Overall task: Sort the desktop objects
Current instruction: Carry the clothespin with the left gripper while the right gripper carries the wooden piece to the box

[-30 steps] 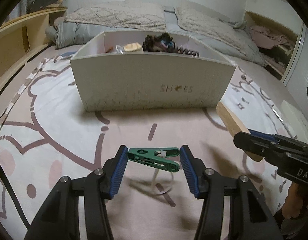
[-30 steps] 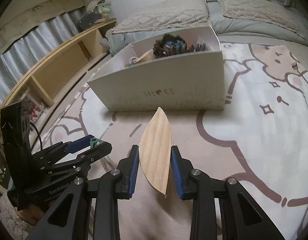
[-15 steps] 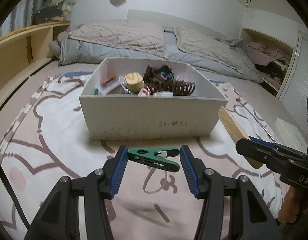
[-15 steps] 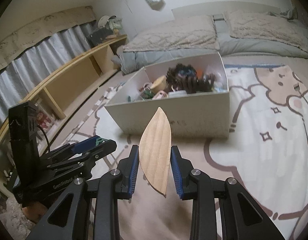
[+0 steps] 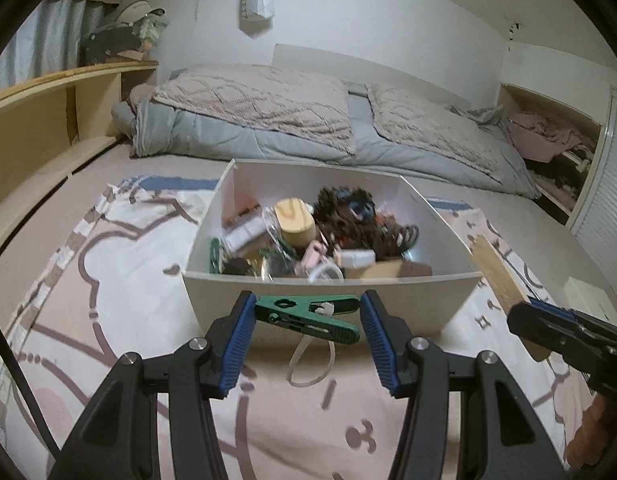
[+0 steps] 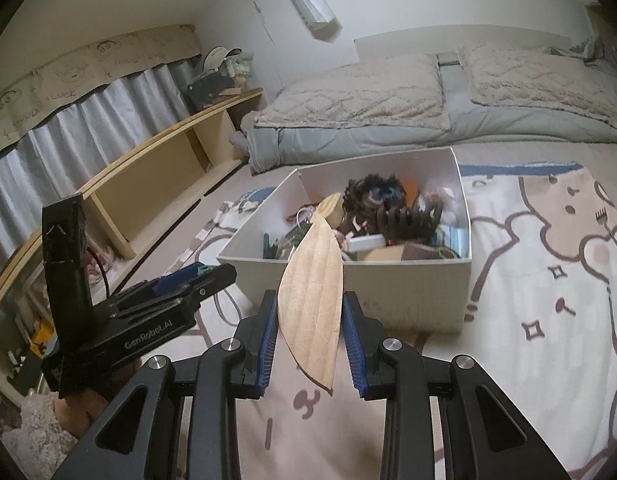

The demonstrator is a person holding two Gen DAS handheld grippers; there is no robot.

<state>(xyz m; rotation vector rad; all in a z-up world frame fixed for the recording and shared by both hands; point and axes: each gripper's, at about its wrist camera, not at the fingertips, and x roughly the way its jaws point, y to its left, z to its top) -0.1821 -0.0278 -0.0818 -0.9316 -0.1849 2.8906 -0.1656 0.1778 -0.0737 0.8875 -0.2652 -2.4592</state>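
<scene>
Jaws still clamping green clothespin (image 5: 308, 314) and wooden leaf (image 6: 311, 300), white box (image 5: 328, 300) now nearer

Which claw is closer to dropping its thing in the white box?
Probably the left. The left claw holds the green clip square to the near wall of the white box. The right claw holds the wooden leaf in front of the same wall, seemingly a bit farther back.

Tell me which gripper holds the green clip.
The left gripper holds the green clothespin crosswise between its blue pads. The right gripper instead clamps a leaf-shaped wooden piece, its tip toward the white box.
</scene>
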